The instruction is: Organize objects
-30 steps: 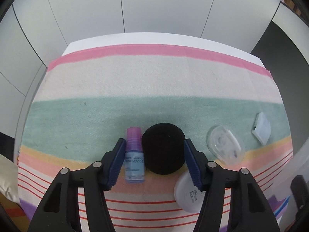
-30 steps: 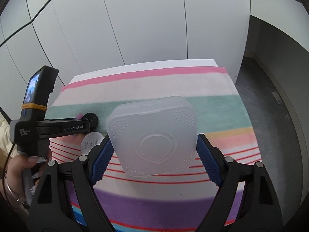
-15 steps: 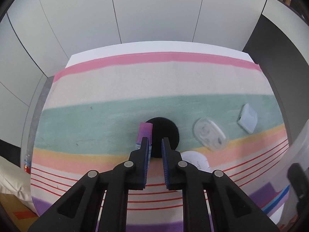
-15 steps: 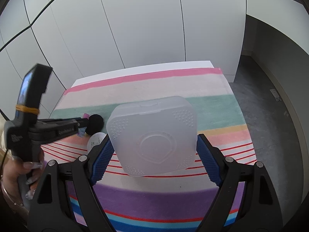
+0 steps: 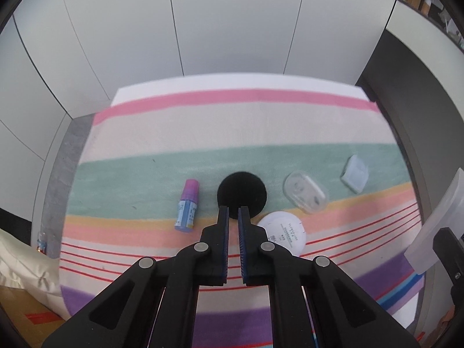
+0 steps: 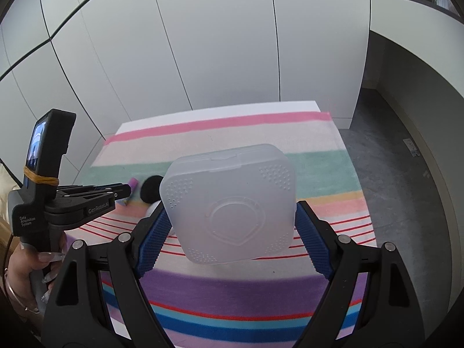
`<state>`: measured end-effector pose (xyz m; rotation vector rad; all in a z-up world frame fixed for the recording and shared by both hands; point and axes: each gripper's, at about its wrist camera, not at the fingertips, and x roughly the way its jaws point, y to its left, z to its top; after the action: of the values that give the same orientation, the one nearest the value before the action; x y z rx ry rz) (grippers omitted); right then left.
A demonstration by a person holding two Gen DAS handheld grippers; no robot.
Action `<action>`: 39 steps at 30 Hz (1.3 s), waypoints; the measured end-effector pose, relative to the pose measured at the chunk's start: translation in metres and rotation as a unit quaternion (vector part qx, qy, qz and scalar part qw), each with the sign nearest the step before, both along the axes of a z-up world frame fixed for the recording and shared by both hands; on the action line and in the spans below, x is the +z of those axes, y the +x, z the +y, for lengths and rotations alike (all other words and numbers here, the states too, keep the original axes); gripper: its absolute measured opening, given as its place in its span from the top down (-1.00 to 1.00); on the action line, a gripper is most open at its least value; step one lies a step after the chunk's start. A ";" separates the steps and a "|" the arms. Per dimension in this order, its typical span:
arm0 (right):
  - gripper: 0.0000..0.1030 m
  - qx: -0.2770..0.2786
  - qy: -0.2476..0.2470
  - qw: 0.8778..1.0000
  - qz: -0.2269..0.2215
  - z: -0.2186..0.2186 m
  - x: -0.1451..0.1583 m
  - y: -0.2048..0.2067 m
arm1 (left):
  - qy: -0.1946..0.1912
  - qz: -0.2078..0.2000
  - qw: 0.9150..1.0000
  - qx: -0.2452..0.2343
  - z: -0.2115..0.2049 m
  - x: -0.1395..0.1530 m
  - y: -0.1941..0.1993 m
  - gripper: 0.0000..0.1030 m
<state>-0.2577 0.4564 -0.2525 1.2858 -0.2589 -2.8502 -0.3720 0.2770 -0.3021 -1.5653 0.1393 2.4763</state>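
Striped cloth is covering the bench (image 5: 232, 121); the right gripper (image 6: 232, 232) is clamping the translucent box (image 6: 229, 206) aloft, probably for filling, while the left gripper (image 5: 233, 211), fingers closed empty, is hovering over the black puff (image 5: 241, 191).

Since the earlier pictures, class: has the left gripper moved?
Yes. The left gripper has backed up and away from the black round pad, closing empty beside it.

Frosted plastic box (image 6: 232, 206), smooth, dimpled corners; striped cloth (image 5: 203, 127) matt, woolly; black pad (image 5: 241, 190) matt; fingers (image 6: 150, 243) ribbed blue
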 end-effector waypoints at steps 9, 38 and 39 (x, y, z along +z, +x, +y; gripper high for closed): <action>-0.66 0.002 0.015 1.000 0.013 -0.011 0.057 0.012 | 0.025 0.047 0.999 0.003 -0.014 0.087 0.013 0.87; -0.66 0.012 0.023 0.996 0.082 -0.031 0.183 0.080 | 0.019 0.152 0.988 0.009 -0.040 0.241 0.084 0.87; -0.66 0.012 0.024 0.996 0.083 -0.032 0.187 0.082 | 0.020 0.153 0.988 0.010 -0.041 0.243 0.087 0.87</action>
<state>-0.1761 0.4246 -0.0658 1.0410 -0.1729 -2.9366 -0.2852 0.2357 -0.0592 -1.1680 0.1200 2.7022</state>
